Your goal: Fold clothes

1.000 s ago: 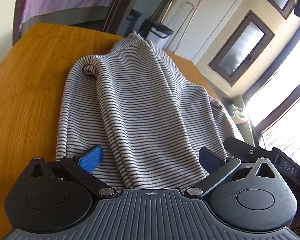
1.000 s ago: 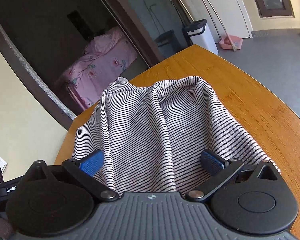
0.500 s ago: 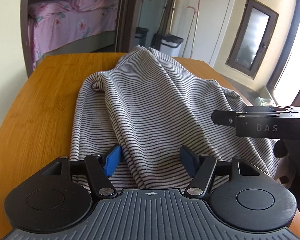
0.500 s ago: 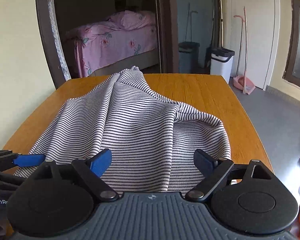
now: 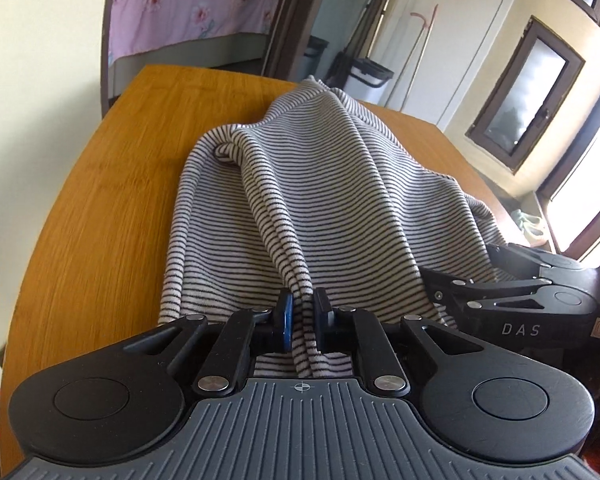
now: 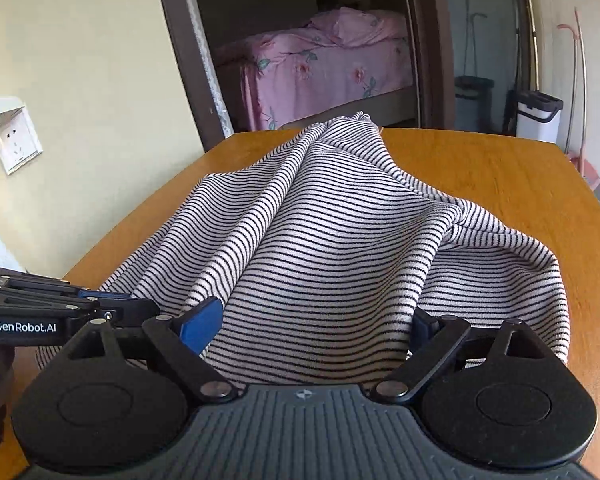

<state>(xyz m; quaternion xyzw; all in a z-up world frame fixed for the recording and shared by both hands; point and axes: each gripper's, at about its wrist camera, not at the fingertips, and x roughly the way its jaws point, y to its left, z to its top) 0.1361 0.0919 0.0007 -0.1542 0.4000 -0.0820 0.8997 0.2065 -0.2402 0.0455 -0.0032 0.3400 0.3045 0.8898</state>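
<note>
A white garment with thin dark stripes (image 5: pixel 324 184) lies bunched on the wooden table (image 5: pixel 112 200), its near hem toward me. My left gripper (image 5: pixel 302 316) is shut on a fold of that near hem. My right gripper (image 6: pixel 316 320) is open, its blue pads wide apart with the hem of the striped garment (image 6: pixel 332 264) lying between them. In the left wrist view the right gripper shows at the right edge (image 5: pixel 512 296). In the right wrist view the left gripper shows at the left edge (image 6: pixel 60 312).
The table (image 6: pixel 500 184) has rounded corners and ends just beyond the garment. Behind it a doorway opens onto a bed with pink floral bedding (image 6: pixel 328 60). A white bin (image 6: pixel 538 118) and a broom stand on the floor at the right.
My left gripper has closed from wide open onto a fold of the garment's hem. My right gripper has stayed open at the hem. Both cameras have swung and tilted.
</note>
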